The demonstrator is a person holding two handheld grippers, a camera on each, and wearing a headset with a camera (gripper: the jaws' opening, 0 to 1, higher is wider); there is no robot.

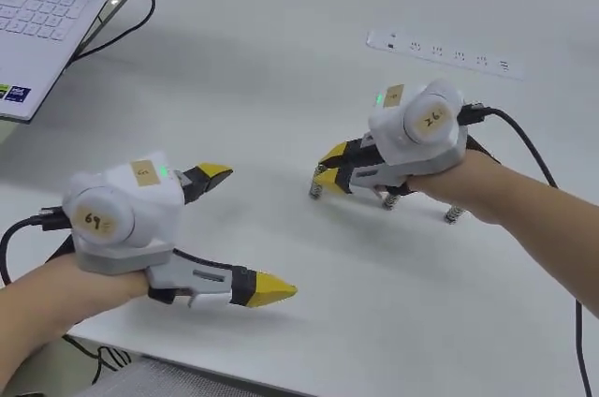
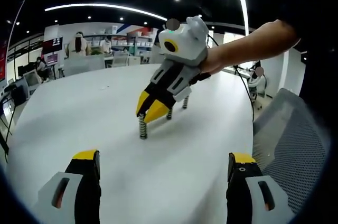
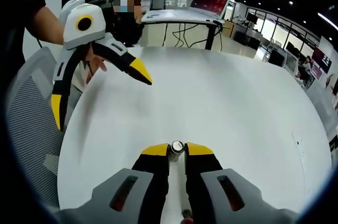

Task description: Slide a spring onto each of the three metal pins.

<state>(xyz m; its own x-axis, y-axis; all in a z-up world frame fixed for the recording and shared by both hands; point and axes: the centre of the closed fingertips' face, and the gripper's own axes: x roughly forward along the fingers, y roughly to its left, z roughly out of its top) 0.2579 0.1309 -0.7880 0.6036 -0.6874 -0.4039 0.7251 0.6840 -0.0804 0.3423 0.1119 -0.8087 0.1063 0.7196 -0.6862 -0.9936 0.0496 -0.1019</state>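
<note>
Left gripper (image 1: 245, 230): near-left part of the white worktop (image 1: 281, 60), fingers spread wide, holding nothing; own view (image 2: 165, 156) shows bare worktop between the yellow tips.
Right gripper (image 1: 328, 168): mid-right of the worktop, tips angled down, fingers nearly pressed together and pinching the front spring (image 3: 177, 148).
Front spring: upright on the worktop (image 2: 142, 127), round metal end showing at its top between the tips.
Middle spring (image 1: 390, 198): upright, under the right gripper body.
Third spring (image 1: 453, 214): upright, beside the person's right forearm, toward the right edge.
Laptop (image 1: 47, 4): far-left corner, cable plugged in.
Power strip (image 1: 440, 51): far-right area.
</note>
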